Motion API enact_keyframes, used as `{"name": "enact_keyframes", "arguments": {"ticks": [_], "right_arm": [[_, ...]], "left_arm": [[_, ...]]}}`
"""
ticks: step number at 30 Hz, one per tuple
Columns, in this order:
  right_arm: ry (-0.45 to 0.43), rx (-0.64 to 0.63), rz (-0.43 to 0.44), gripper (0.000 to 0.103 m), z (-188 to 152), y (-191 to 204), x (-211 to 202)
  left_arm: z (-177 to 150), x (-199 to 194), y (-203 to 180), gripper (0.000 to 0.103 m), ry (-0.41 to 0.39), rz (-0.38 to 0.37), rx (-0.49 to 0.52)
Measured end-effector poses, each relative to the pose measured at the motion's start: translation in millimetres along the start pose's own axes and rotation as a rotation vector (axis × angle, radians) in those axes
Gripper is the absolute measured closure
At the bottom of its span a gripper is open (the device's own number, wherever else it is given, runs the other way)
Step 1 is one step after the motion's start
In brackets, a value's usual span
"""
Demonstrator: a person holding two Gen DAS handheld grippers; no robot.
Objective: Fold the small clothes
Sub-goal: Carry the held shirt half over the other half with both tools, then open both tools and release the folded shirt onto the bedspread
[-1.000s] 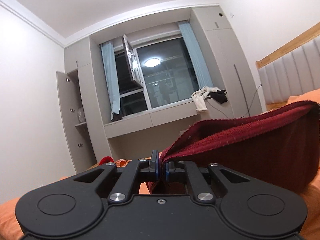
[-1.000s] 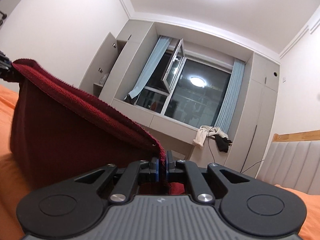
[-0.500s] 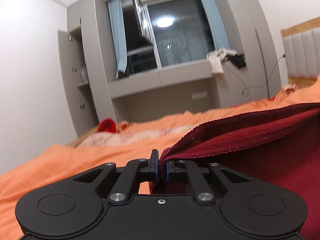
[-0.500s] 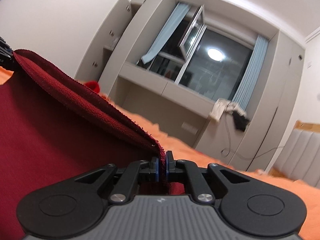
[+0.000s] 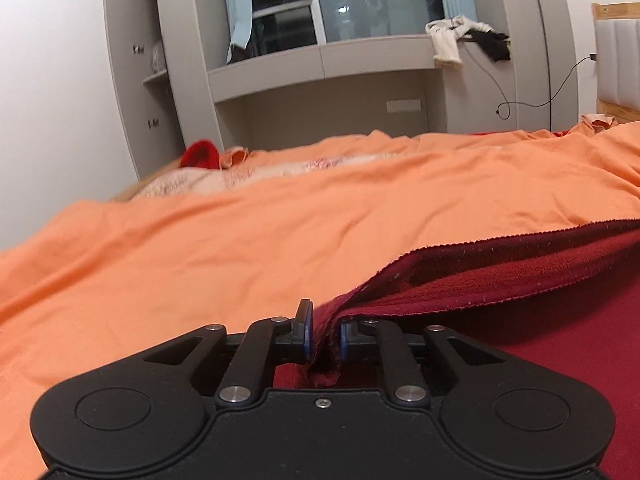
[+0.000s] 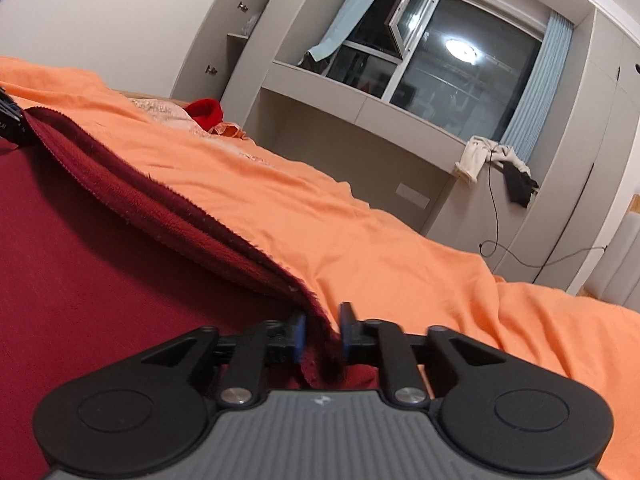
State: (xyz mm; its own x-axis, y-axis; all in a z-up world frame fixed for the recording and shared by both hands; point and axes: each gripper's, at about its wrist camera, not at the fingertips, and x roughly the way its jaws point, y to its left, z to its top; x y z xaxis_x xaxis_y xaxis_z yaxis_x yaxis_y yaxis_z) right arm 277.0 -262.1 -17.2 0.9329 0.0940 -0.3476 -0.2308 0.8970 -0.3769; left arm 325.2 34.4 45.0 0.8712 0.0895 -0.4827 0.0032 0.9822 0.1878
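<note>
The dark red cloth point(image 5: 500, 280) is laid on the orange bed sheet point(image 5: 280, 232), so a fold can be made. Its corners sit loose between the opening left gripper point(image 5: 323, 338) and right gripper point(image 6: 322, 334), being let go.

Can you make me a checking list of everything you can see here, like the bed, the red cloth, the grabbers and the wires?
Surface: orange bedsheet, wrinkled.
Job's things: dark red fleece cloth, lying folded on the sheet, its doubled edge running between the grippers.
Clutter: small bright red fabric item at the far edge of the bed.
Grippers: left gripper and right gripper both opening, cloth corner between the pads, pads not pressing.
Cables: black cable trailing by the grey cabinet.
Surroundings: dark window, blue curtains, white and black clothes on the ledge.
</note>
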Motion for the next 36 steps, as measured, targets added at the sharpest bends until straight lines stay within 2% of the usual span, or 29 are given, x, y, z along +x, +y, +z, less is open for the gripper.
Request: {"name": "enact_keyframes", "arguments": {"ticks": [2, 5, 7, 9, 13, 18, 22, 30, 36], "right_arm": [[0.01, 0.014, -0.002, 0.071, 0.4, -3.3, 2.9], [0.008, 0.037, -0.011, 0.053, 1.0, -9.5, 2.0], [0.0, 0.049, -0.017, 0.038, 1.0, -12.8, -0.3], [-0.004, 0.058, -0.021, 0.028, 1.1, -15.7, -2.2], [0.015, 0.071, -0.048, 0.011, -1.9, -20.0, 0.1], [0.072, 0.108, -0.067, 0.001, -9.3, -24.8, 7.3], [0.097, 0.163, -0.071, 0.001, -13.2, -34.4, 9.4], [0.02, 0.221, -0.116, 0.0, -12.3, -65.7, -29.0], [-0.034, 0.344, -0.076, 0.0, -8.7, -73.5, -66.7]], "left_arm": [[-3.1, 3.2, 2.8, 0.078, 0.007, 0.002, -0.011], [-4.8, 5.3, 10.4, 0.07, 0.011, -0.007, -0.042], [-6.9, 3.7, 13.1, 0.053, 0.015, -0.005, -0.072], [-9.3, 2.7, 18.1, 0.041, 0.015, -0.008, -0.104], [-12.0, 4.3, 20.0, 0.033, 0.023, -0.001, -0.13], [-18.3, 21.4, 25.7, 0.029, 0.095, 0.012, -0.19], [-20.0, 22.6, 39.2, 0.023, 0.095, -0.01, -0.28], [-9.8, -19.8, 55.4, 0.004, -0.067, -0.076, -0.388], [-14.6, -67.1, 51.0, 0.001, -0.151, -0.135, -0.396]]}}
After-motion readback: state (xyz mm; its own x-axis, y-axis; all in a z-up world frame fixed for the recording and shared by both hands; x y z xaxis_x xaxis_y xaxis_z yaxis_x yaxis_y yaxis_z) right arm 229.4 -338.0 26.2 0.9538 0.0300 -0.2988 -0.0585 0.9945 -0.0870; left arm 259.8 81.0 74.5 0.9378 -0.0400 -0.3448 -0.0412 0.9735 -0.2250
